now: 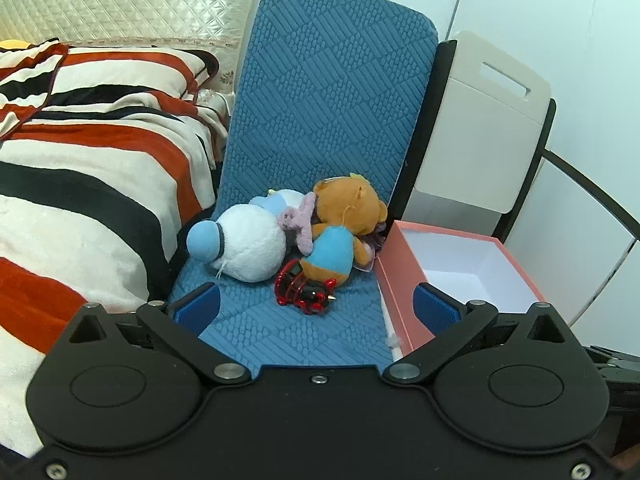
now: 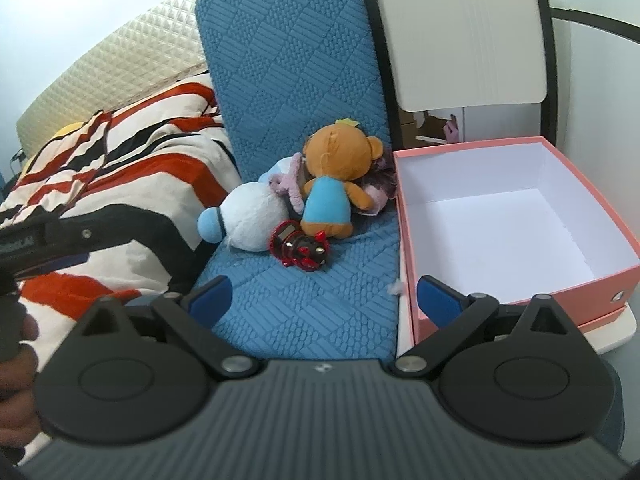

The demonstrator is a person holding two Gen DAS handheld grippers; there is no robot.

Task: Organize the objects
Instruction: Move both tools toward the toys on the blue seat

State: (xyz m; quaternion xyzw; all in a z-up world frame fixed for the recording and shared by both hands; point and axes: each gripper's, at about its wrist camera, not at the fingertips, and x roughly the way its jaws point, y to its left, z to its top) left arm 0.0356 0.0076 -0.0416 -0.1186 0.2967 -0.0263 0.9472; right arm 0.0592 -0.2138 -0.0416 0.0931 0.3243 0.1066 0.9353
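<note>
A pile of toys lies on a blue quilted cushion [image 1: 336,92]: a white plush with a blue nose [image 1: 248,246], a brown bear in a blue shirt [image 1: 344,220], a small pink plush [image 1: 298,222] and a shiny red and black toy [image 1: 306,290]. An open pink box [image 1: 452,276] with a white, empty inside stands right of them. The same toys and the pink box [image 2: 500,216] show in the right wrist view. My left gripper [image 1: 316,306] is open and empty, short of the red toy. My right gripper [image 2: 324,298] is open and empty, short of the red toy [image 2: 300,250].
A bed with a red, black and cream striped blanket [image 1: 88,168] lies left of the cushion, with a quilted cream headboard [image 1: 132,0] behind. A white and black chair back [image 1: 476,120] stands behind the box. The left gripper's body [image 2: 36,240] shows in the right wrist view.
</note>
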